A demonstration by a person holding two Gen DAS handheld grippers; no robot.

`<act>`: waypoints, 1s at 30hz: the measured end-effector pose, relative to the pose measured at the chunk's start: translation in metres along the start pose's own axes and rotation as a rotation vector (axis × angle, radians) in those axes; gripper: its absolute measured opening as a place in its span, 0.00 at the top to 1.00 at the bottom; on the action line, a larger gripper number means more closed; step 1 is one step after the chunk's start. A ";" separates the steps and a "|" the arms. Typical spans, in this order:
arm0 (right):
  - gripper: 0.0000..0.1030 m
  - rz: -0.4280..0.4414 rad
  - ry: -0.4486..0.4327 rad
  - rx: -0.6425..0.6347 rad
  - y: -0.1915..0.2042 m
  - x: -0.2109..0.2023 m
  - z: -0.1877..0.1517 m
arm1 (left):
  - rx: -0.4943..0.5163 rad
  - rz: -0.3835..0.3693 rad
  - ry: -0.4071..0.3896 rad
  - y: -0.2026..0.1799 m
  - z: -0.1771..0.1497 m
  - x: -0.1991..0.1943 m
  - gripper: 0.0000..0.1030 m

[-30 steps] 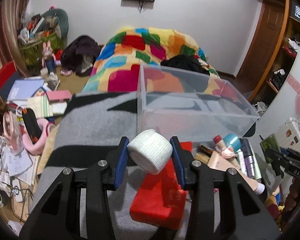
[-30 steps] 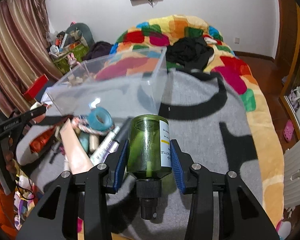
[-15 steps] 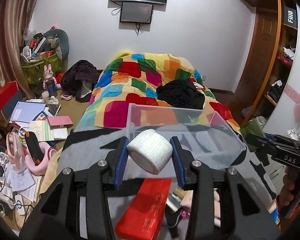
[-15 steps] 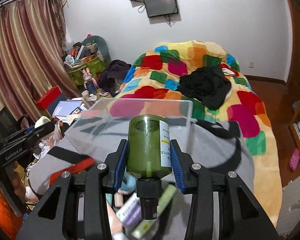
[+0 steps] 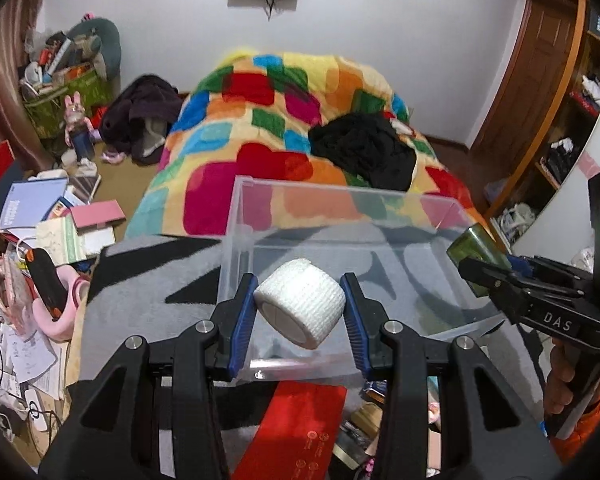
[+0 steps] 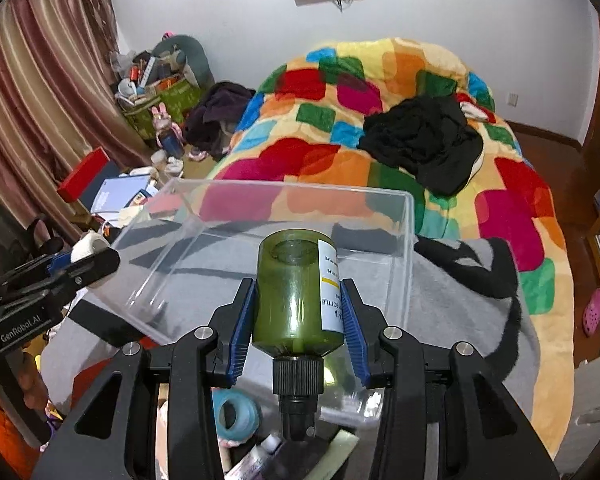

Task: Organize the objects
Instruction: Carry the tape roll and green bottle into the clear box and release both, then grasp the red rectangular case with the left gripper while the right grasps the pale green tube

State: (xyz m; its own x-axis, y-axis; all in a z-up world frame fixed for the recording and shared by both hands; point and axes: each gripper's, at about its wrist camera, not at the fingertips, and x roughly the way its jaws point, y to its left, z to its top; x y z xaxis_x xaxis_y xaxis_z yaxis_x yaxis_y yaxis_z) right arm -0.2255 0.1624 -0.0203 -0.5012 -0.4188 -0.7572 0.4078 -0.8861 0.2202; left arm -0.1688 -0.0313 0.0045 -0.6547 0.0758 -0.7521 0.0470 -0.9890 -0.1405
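My left tongs (image 5: 300, 312) are clamped on a white roll of woven gauze tape (image 5: 300, 309): short cylinder, rough crepe texture, flat end face tilted toward the lens, blue ribbed pads (image 5: 242, 322) pressing both curved sides. The roll hangs over the near-left corner of the clear rigid plastic box (image 5: 236, 224), a rectangular open-top bin with thin glossy walls.

My right tongs (image 6: 298, 316) are clamped on a translucent olive-green plastic bottle (image 6: 292, 292): smooth cylinder, white paper label on its right side, black ribbed screw cap (image 6: 298, 376) pointing back at the lens, base pointing away. Blue pads (image 6: 350, 332) grip it at 3 and 9 o'clock. The bottle sits over the box's near wall, toward its right half.

The box rests on a fuzzy grey blanket with black patches (image 5: 148, 280). Beyond it, at 12 o'clock, is a plush quilt of bright rounded colour blocks (image 5: 260, 120), with a crumpled black garment (image 6: 420, 140) on top.

At 6 o'clock in the left view lies a flat red rectangular carton (image 5: 300, 428), smooth card. At 7 o'clock in the right view sits a teal tape roll (image 6: 236, 412), among soft tubes I can't make out.

In the left view the other tool enters at 3 o'clock, the green bottle's end showing; in the right view the left tool enters at 9 o'clock with the white roll.
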 end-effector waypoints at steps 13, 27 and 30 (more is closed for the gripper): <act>0.63 -0.067 0.071 -0.061 0.008 0.035 0.005 | 0.062 0.018 0.110 -0.015 -0.001 0.034 0.60; 0.44 -0.054 0.066 -0.096 0.019 0.027 -0.003 | 0.094 0.019 0.066 -0.022 -0.004 0.022 0.33; 0.40 -0.046 0.045 -0.095 0.021 0.016 -0.005 | 0.085 0.026 0.025 -0.020 -0.006 0.008 0.26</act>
State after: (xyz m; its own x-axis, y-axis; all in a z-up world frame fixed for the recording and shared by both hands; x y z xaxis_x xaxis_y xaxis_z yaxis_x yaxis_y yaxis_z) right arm -0.2209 0.1381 -0.0311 -0.4874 -0.3666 -0.7925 0.4568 -0.8805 0.1263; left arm -0.1705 -0.0103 -0.0029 -0.6348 0.0517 -0.7709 -0.0011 -0.9978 -0.0660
